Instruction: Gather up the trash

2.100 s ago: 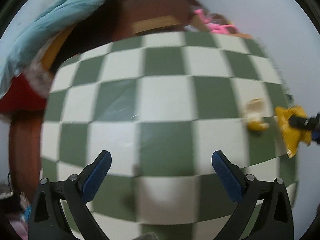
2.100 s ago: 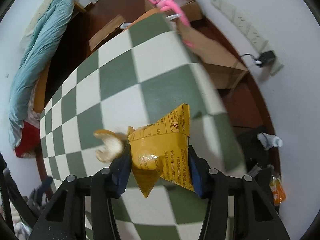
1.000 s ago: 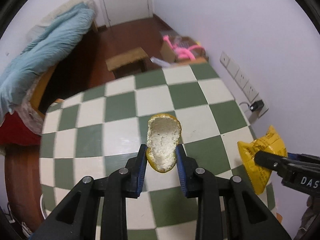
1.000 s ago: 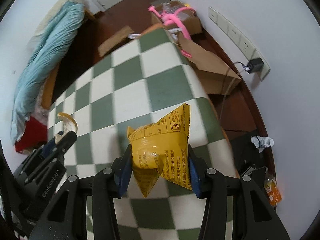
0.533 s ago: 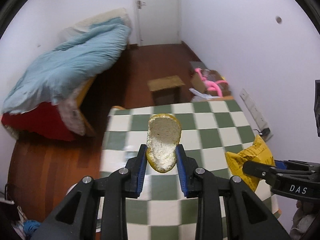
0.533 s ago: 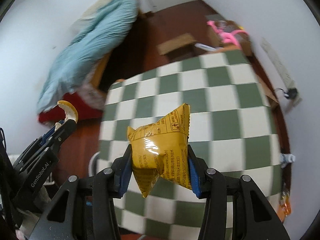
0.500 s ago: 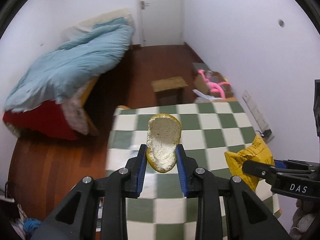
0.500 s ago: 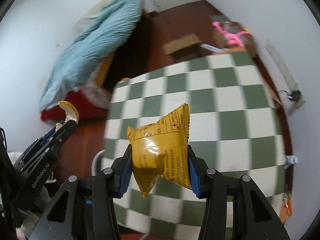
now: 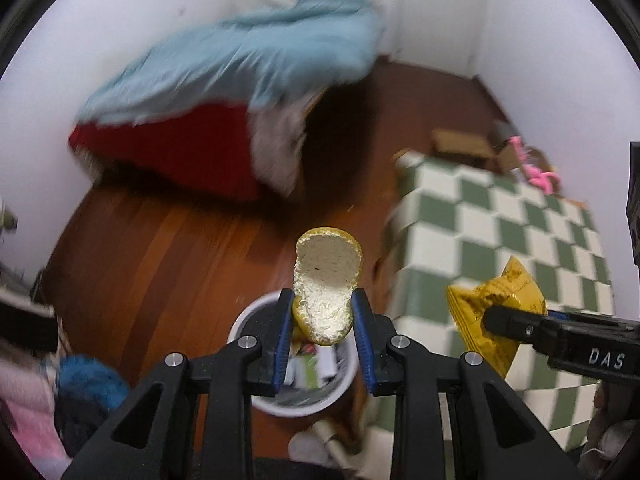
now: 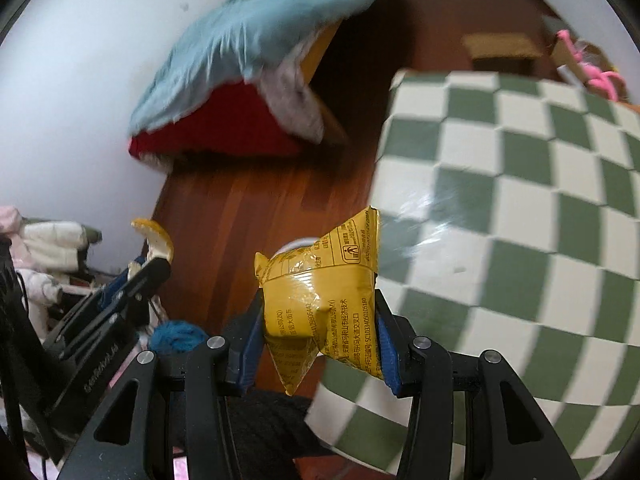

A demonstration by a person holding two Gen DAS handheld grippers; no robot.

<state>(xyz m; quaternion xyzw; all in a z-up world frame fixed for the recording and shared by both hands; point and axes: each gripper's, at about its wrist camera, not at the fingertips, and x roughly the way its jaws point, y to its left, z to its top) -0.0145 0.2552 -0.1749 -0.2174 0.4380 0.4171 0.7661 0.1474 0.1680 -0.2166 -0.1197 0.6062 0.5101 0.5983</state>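
My left gripper (image 9: 323, 316) is shut on a piece of orange peel (image 9: 326, 280), white pith facing me. It hangs directly above a white trash bin (image 9: 298, 396) that stands on the wooden floor and holds several wrappers. My right gripper (image 10: 318, 320) is shut on a yellow snack bag (image 10: 320, 292); the bag also shows in the left wrist view (image 9: 494, 316), to the right of the bin, over the table's edge. The peel and left gripper also show in the right wrist view (image 10: 154, 242). A sliver of the bin's rim (image 10: 296, 245) peeks out behind the bag.
A table with a green and white checked cloth (image 9: 520, 240) stands right of the bin. A bed with a light blue quilt (image 9: 240, 68) lies beyond. Clothes and a blue ball of yarn (image 9: 90, 380) lie on the floor at the left.
Both grippers have swung left, off the checked table and out over the floor. The trash bin has come into view under the left gripper. Both still hold their trash.
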